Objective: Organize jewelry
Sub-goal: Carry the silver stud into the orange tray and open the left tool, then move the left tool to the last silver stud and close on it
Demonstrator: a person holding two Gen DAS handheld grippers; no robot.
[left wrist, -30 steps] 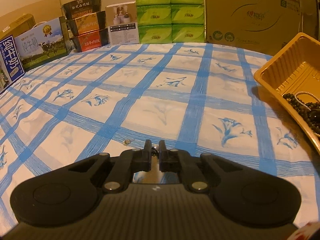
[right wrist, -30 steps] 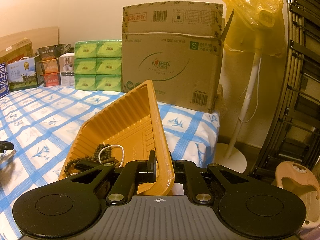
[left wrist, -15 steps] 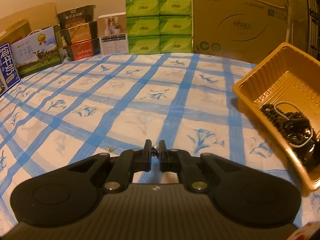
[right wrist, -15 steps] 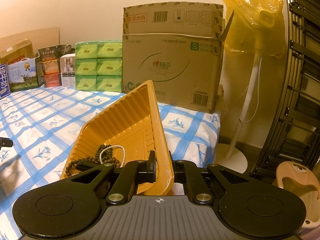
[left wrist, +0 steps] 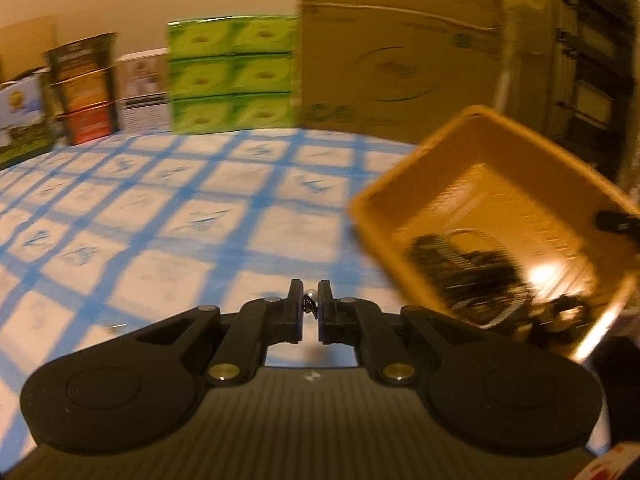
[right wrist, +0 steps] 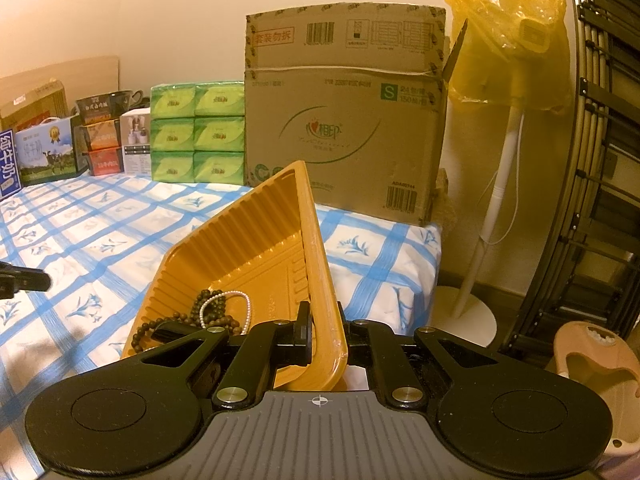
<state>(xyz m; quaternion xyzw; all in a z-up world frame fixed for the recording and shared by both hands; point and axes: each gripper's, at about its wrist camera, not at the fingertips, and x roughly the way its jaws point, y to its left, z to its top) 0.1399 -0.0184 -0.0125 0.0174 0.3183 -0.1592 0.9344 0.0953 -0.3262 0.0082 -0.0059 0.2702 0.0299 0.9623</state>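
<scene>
Left gripper [left wrist: 308, 305] — closed on a small jewelry piece [left wrist: 309, 304], above the checked bed sheet [left wrist: 168, 216]. Right gripper [right wrist: 323, 322] — clamped on the orange tray [right wrist: 256, 248] rim; bead strands [right wrist: 212, 308] inside.

**Matte black grippers, ribbed grey bodies**

The left gripper [left wrist: 309, 304] and right gripper [right wrist: 323, 322] look alike: black fingers [left wrist: 295, 300] on angled linkage arms with brass-coloured pivot screws, two round black side housings with recessed discs, and a ribbed grey body bearing a small white mark.

The cardboard box [right wrist: 346, 120] reads "S", "相印" and "ADA60744".
</scene>
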